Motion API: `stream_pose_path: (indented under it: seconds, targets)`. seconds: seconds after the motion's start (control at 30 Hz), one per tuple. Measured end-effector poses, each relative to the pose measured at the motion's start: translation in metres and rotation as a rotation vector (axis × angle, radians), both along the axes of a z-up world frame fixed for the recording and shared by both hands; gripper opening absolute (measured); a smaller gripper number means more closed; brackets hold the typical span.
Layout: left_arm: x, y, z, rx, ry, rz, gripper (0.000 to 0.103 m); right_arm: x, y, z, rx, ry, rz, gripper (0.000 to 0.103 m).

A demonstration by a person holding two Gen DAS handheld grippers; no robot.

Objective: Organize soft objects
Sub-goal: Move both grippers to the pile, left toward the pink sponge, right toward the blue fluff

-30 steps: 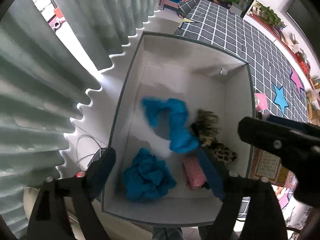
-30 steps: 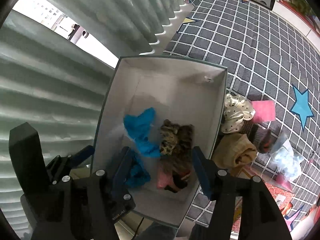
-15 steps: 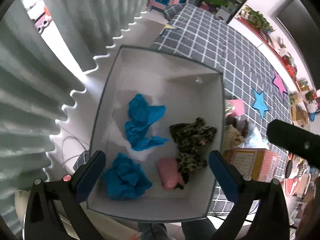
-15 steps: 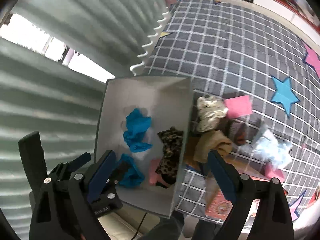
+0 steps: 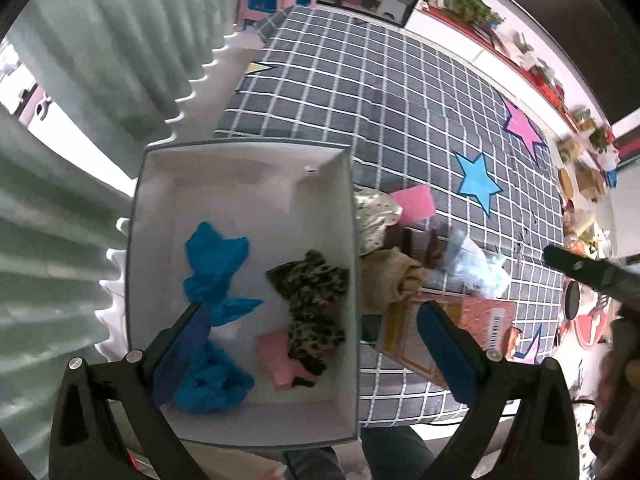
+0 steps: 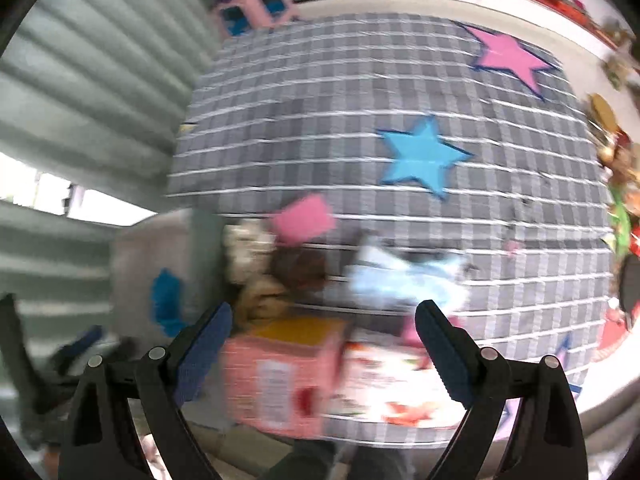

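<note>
Task partly done, by the look of it. The white box (image 5: pixel 348 216) already holds 4 soft pieces: 2 crumpled blue cloths (image 5: pixel 218 264), a leopard-print piece (image 5: pixel 312 300) and a small pink item (image 5: pixel 276 356) at the near end. Left to sort is a pile on the grid-patterned spread (image 5: pixel 400 112) just right of the box wall: a cream dotted piece (image 5: pixel 374 216), a tan cloth (image 5: pixel 394 276), a brown item (image 5: pixel 420 242), a pale blue fluffy piece (image 5: pixel 476 264) and a flat pink square (image 5: pixel 414 204). A pink carton (image 6: pixel 280 380) lies at the near edge of the pile; whether it belongs to the task I cannot tell. Left gripper (image 5: pixel 308 344) hangs over the near right part of the box, jaws spread wide, nothing between them. Right gripper (image 6: pixel 324 340) is over the pile, jaws also wide and empty. The left wrist view is sharp and looks straight into the box, so the contents can be counted; it also catches part of the right gripper at far right. The right wrist view is smeared with motion blur, shows only a sliver of the box with 1 blue patch, but centres the remaining pile and carton.
</note>
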State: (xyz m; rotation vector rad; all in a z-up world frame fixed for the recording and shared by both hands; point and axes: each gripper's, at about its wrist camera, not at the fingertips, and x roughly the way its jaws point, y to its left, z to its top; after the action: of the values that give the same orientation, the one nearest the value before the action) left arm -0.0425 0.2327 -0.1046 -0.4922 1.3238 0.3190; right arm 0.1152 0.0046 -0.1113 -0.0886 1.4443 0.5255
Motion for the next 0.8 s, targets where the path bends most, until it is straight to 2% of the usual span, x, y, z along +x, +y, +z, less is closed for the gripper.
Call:
stream_pose_path:
  seconds: [0.1,0.2,0.37,0.57,0.73,0.8]
  targets:
    - [0.012,-0.009,-0.001,0.006,0.017,-0.021,0.103,0.012,-0.025,-0.025,-0.078,0.018,-0.012,0.094]
    - [0.021,-0.017,-0.005,0.010,0.037,-0.042,0.103,0.017,-0.038,-0.052,-0.156,0.026,0.025,0.094]
    - [0.039,-0.026,-0.012,0.002,0.071,-0.061,0.103,0.019,-0.039,-0.090,-0.253,0.017,0.173,0.094]
    - [0.073,-0.037,-0.022,-0.026,0.115,-0.089,0.103,0.018,-0.018,-0.121,-0.281,-0.011,0.363,0.094]
    - [0.111,-0.057,-0.029,0.073,0.147,-0.219,0.103,0.017,0.000,-0.147,-0.300,-0.038,0.519,0.094]
    - [0.133,-0.070,-0.036,0.130,0.167,-0.322,0.103,0.017,0.007,-0.158,-0.297,-0.048,0.568,0.094]
